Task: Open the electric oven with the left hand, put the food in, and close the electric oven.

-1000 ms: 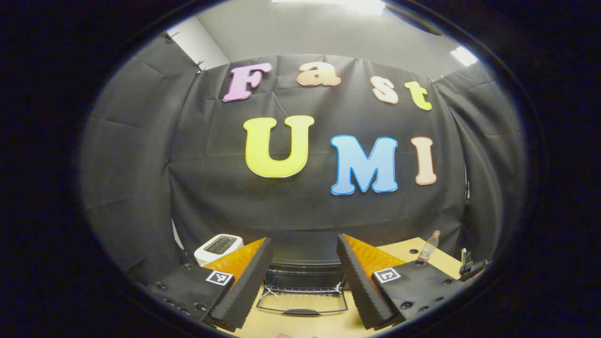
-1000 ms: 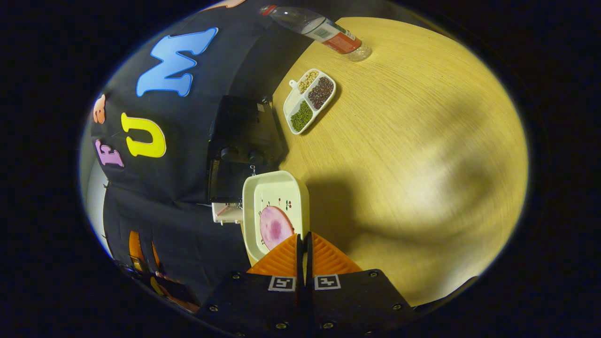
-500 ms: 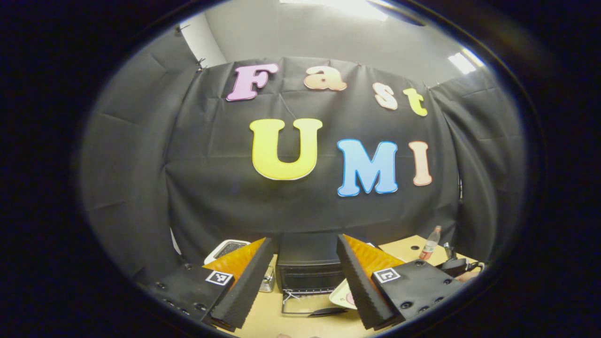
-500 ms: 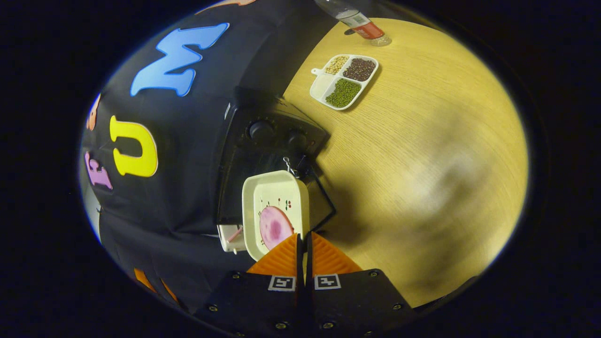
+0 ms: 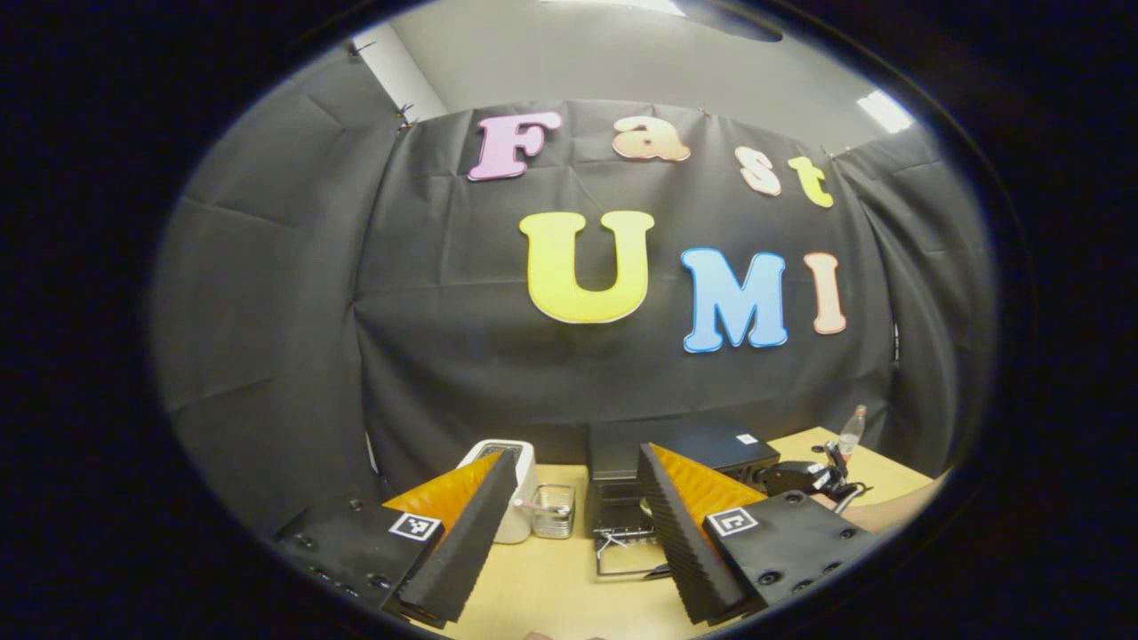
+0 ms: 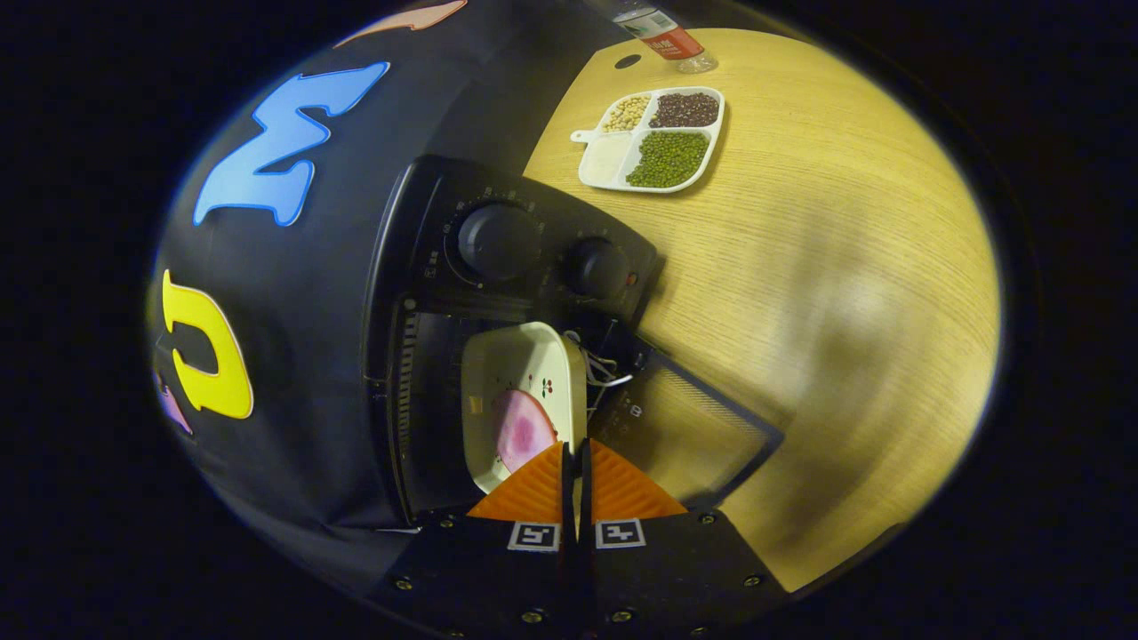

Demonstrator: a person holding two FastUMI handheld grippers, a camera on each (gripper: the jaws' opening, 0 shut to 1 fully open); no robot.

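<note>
In the left gripper view, the left gripper (image 5: 569,524) hangs back from the table (image 5: 542,591) with its fingers spread wide and nothing between them. Beyond it the oven (image 5: 662,462) stands toward the table's back edge, its door (image 5: 622,556) folded down flat toward the front. A white toaster (image 5: 511,484) and a small clear container (image 5: 553,511) sit just left of the oven. The right gripper (image 5: 805,480) shows farther off at the oven's right side, and a bottle (image 5: 851,427) stands near the back right corner.

In the right gripper view, the right gripper (image 6: 573,462) is pinched tight on the near rim of a white dish (image 6: 520,391), both fingers pressing on it. The dish carries a round pink slice of food (image 6: 522,431) at its near end. Its long axis runs straight ahead from the fingers into the oven's dark mouth (image 6: 436,400); the far end looks already past the threshold, above the lowered door (image 6: 693,436). So the right hand is the one at the opening, and the push should go forward along that axis, judging from here. Two knobs (image 6: 498,240) lie beside the opening. A divided tray of beans (image 6: 653,138) sits near the table's far edge.
</note>
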